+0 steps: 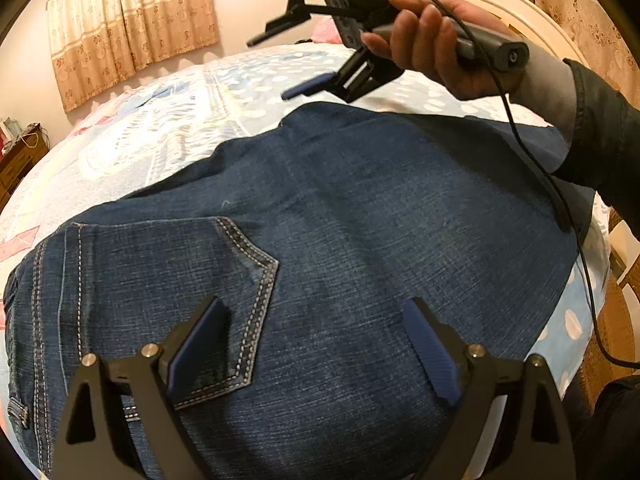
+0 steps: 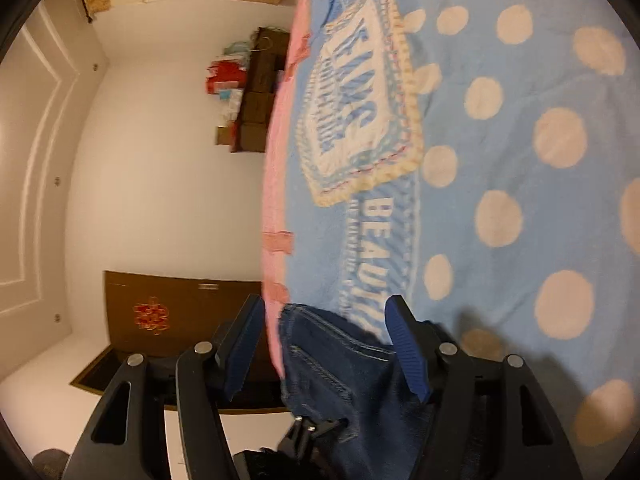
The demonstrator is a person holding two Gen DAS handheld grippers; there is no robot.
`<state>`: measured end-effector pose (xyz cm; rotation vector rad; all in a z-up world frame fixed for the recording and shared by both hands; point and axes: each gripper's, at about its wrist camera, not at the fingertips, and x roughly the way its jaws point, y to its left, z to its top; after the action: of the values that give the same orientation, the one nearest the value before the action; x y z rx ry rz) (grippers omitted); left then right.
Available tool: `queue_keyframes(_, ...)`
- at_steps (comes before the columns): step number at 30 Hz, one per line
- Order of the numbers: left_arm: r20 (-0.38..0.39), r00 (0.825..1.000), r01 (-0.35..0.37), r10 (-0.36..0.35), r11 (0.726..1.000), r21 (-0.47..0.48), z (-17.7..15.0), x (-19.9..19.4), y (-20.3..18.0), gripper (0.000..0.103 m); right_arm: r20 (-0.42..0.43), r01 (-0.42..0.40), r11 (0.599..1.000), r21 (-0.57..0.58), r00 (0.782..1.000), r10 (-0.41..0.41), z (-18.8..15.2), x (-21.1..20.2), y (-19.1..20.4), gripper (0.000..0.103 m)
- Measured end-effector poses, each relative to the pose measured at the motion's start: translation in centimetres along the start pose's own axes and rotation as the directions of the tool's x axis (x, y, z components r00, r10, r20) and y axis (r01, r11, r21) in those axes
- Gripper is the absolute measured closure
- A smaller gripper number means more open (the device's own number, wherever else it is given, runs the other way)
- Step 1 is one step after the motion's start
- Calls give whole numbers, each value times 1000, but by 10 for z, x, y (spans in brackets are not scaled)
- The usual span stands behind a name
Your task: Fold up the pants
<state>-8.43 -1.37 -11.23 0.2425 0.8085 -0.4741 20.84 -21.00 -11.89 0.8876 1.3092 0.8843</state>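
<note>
- The left gripper [image 1: 316, 344] hangs over the jeans [image 1: 340, 220] with its jaws spread wide — both blue pads [image 1: 430, 354] stand clear of the denim and nothing is between them.
- The right gripper [image 1: 292, 64] is held up in the person's right hand [image 1: 432, 48], above the far edge of the jeans; its jaws also stand apart and carry nothing. Its own camera shows it rolled on its side, with denim [image 2: 340, 380] in the background between the fingers but no pad pressing on it.
- The jeans lie on the bed, on a blue polka-dot bedspread [image 1: 168, 120], in a compact, thick bundle. A back pocket [image 1: 180, 280] faces up just ahead of the left gripper, and the waistband seams run down the left edge.
- A black cable [image 1: 532, 152] trails from the right gripper across the right side of the denim.
- Judged from the short, stacked shape, the folding looks far along — possibly the last fold has just been laid and both grippers are released.
- If another fold is wanted, the next move calls for the right gripper to come down to the far edge and pinch all layers together, while the left pins the near part flat.
- The cable should be kept off the cloth so that it does not drag the bundle.
</note>
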Motion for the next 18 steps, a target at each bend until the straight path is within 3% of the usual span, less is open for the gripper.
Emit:
queue_keyframes(6, 20, 999, 30, -28, 997, -73, -4, -18, 17, 10, 38, 66, 994, -82, 997, -64, -34, -14, 12, 39)
queue_keyframes(10, -7, 999, -44, 43, 984, -175, -7, -19, 50, 10, 116, 109, 993, -47, 988, -103, -60, -57, -16, 39)
queue_keyframes(13, 33, 995, -82, 90, 976, -202, -10, -36, 63, 10, 177, 45, 998, -36, 983, -38, -88, -78, -24, 39)
queue_keyframes(18, 24, 978, -196, 209, 948, -250, -16, -45, 94, 10, 178, 55, 998, -23, 983, -50, -137, -76, -42, 38)
